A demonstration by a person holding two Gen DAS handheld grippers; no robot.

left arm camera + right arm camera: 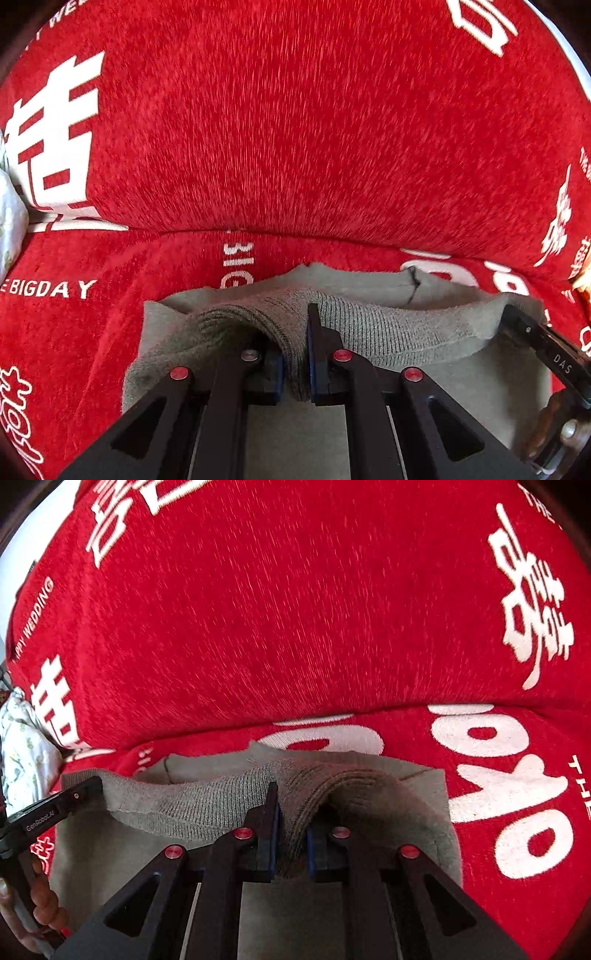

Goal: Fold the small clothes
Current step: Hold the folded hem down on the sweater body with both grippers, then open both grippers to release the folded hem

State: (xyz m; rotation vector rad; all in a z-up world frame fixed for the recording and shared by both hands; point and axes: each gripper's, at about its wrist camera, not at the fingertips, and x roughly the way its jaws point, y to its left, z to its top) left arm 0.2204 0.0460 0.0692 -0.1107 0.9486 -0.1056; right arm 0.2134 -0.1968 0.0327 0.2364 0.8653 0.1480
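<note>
Left black two-finger gripper point(295, 363) clamped narrow on the ribbed hem of a small grey-green knitted garment point(373, 332), a fold of the knit pinched between the blue-edged pads. Right black two-finger gripper point(291, 843) likewise closed tight on the same ribbed band, further along it, the fabric bunched between the jaws. Hem stretched between the two tools and lifted into a ridge, the rest of the garment lying flat beneath and beyond it. In the left wrist view, right gripper point(532, 332) seen at the far right edge, gripping the band's other end; in the right wrist view, left gripper point(74, 797) seen at the far left edge, doing the same.

Garment point(207, 801) spread on the seat of a red plush sofa cover with white printed lettering point(295, 129), just in front of the crease where seat met backrest. Words "BIGDAY" readable on the seat to the left, large white characters on the backrest. Pale floral-patterned cloth point(22, 746) lodged at the left end of the sofa, well apart from the garment. Part of a person's hand point(44, 897) visible at the lower left of the right wrist view, wrapped round the left tool's handle. Both views streaked with blur across the red pile.
</note>
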